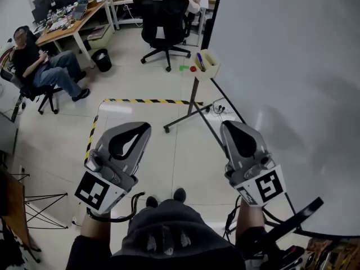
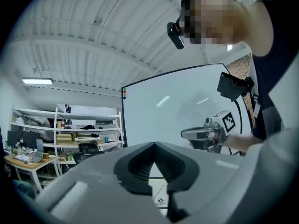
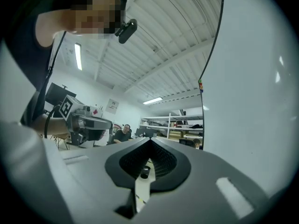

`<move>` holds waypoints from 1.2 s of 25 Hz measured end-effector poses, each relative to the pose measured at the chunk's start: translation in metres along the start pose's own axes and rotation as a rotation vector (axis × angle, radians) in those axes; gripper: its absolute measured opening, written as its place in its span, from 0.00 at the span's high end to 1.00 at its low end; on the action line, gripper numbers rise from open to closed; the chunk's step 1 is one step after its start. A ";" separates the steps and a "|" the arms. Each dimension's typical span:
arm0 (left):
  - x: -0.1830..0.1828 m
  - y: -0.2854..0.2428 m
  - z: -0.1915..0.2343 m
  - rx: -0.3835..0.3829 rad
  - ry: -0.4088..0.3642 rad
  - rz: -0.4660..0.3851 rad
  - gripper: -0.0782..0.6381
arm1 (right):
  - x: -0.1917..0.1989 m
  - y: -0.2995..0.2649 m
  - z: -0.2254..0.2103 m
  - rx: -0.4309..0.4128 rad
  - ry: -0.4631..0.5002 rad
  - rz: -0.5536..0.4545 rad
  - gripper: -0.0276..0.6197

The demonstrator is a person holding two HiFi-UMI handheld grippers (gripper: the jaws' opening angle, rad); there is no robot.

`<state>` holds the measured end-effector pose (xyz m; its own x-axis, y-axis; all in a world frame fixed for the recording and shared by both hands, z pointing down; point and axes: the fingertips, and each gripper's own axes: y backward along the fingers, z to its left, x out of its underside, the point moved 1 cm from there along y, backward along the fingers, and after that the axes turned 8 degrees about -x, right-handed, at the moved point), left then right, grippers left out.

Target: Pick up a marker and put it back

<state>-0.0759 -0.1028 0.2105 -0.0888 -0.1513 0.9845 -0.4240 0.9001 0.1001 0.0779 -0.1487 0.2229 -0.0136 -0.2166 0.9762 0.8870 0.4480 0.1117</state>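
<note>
A beige marker tray point(image 1: 209, 64) hangs at the whiteboard's point(image 1: 292, 66) lower edge, far ahead of both grippers. A blue marker point(image 1: 199, 61) stands in it. A small red thing point(image 1: 193, 68) and a green one point(image 1: 184, 67) show just left of the tray. My left gripper point(image 1: 147, 126) and right gripper point(image 1: 225, 124) are held side by side in front of my body, well short of the tray. Both are shut, tips together, with nothing between them. The left gripper view has its shut tips point(image 2: 154, 143) facing the whiteboard point(image 2: 177, 111). The right gripper's tips point(image 3: 150, 139) are shut too.
The whiteboard's stand legs point(image 1: 188, 114) spread over the floor ahead. Yellow-black tape point(image 1: 146, 100) marks the floor. A black office chair point(image 1: 163, 16) stands beyond it, a black bin point(image 1: 102, 59) to its left. A person point(image 1: 45, 66) sits at the far left by a desk point(image 1: 70, 27).
</note>
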 end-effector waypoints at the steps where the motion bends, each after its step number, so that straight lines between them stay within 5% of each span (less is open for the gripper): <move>1: 0.002 0.009 0.000 -0.009 0.005 0.008 0.88 | 0.000 -0.001 0.008 -0.011 -0.002 0.010 0.96; 9: 0.029 0.103 0.004 -0.033 0.056 0.058 0.88 | 0.007 -0.007 0.104 -0.081 -0.036 0.073 0.96; 18: 0.033 0.226 -0.020 0.060 0.076 0.054 0.88 | -0.014 0.026 0.240 -0.036 0.006 0.128 0.95; 30: -0.026 0.271 -0.125 0.139 0.033 -0.060 0.88 | -0.071 0.139 0.288 0.037 0.076 0.068 0.95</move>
<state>-0.0754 0.1961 0.2301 -0.0311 -0.1877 0.9817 -0.5485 0.8243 0.1403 0.0687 0.1791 0.2225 0.0824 -0.2495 0.9649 0.8671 0.4952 0.0540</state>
